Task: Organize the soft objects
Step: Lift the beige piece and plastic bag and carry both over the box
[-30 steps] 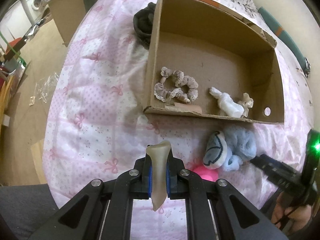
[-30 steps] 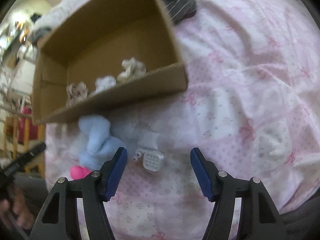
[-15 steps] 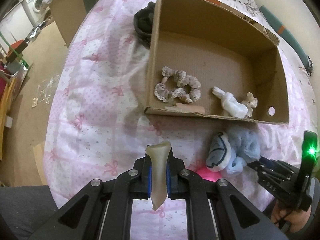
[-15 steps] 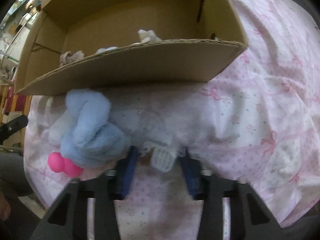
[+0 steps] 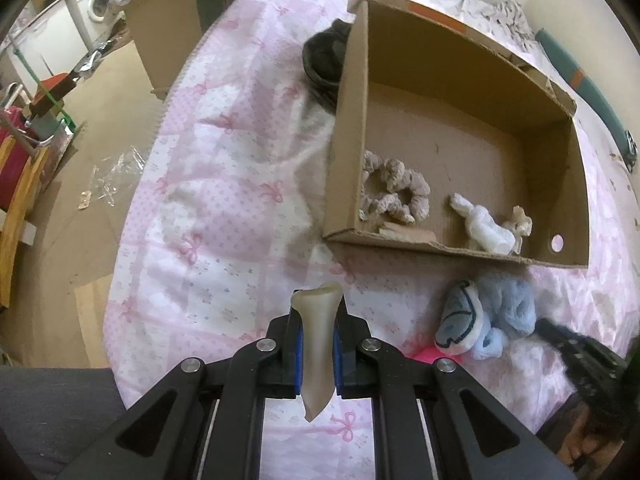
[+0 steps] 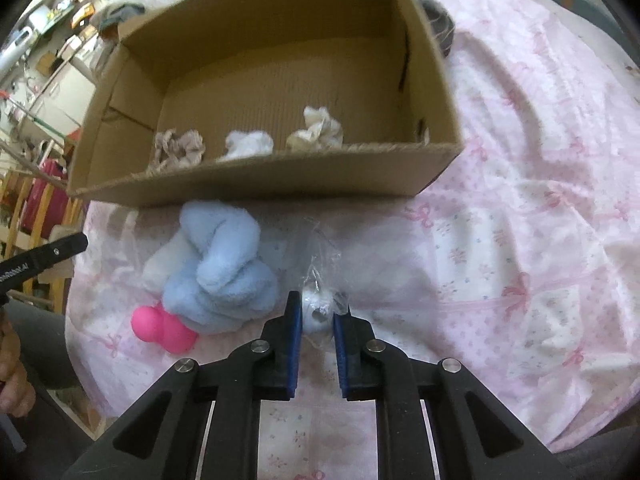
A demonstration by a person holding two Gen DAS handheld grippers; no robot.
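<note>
Pick-up step in hand. Right gripper (image 6: 317, 316) closed on small white bagged item (image 6: 316, 312), at bedspread (image 6: 520, 240) near edge, just before cardboard box (image 6: 256, 186) front wall. Left gripper (image 5: 317, 344) clamped on pale rubbery piece (image 5: 318, 336). Next, by judgement: lift clear of front wall, release inside box.

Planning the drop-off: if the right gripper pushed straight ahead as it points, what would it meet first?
Probably the box's near wall. The right gripper, shut on a small bagged item, points at it across bare bedspread; the blue plush sits just left of that line.
</note>
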